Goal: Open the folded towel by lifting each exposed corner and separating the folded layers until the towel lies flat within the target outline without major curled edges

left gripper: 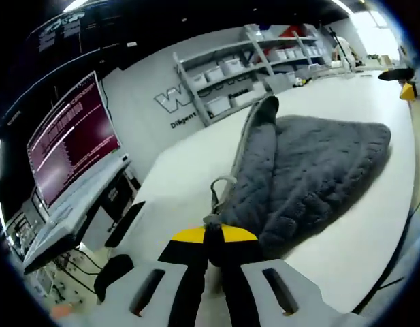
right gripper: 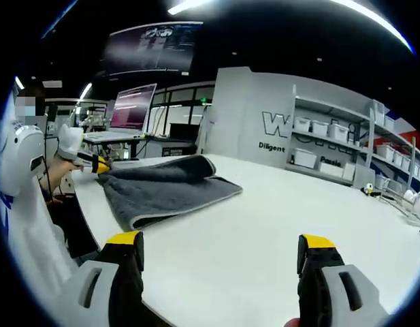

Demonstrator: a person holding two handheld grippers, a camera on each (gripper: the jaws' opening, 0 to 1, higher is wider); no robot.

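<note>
A grey quilted towel (left gripper: 312, 170) lies folded on the white table (left gripper: 189, 177), with one edge pulled up into a ridge. My left gripper (left gripper: 213, 233) is shut on the towel's near corner, beside a small hanging loop (left gripper: 221, 184). In the right gripper view the same towel (right gripper: 162, 187) lies at the table's left end. There the left gripper (right gripper: 95, 164), held by a hand (right gripper: 68, 142), pinches the towel's far corner. My right gripper (right gripper: 221, 245) hovers open over bare table (right gripper: 278, 204), well away from the towel, with nothing between its yellow-tipped fingers (right gripper: 124, 240).
A person in white (right gripper: 22, 197) stands at the table's left end. A monitor (left gripper: 70, 139) on a desk lies beyond that end. Shelves with white bins (left gripper: 230, 75) line the lettered wall. A black and yellow object (left gripper: 400, 82) sits at the far table edge.
</note>
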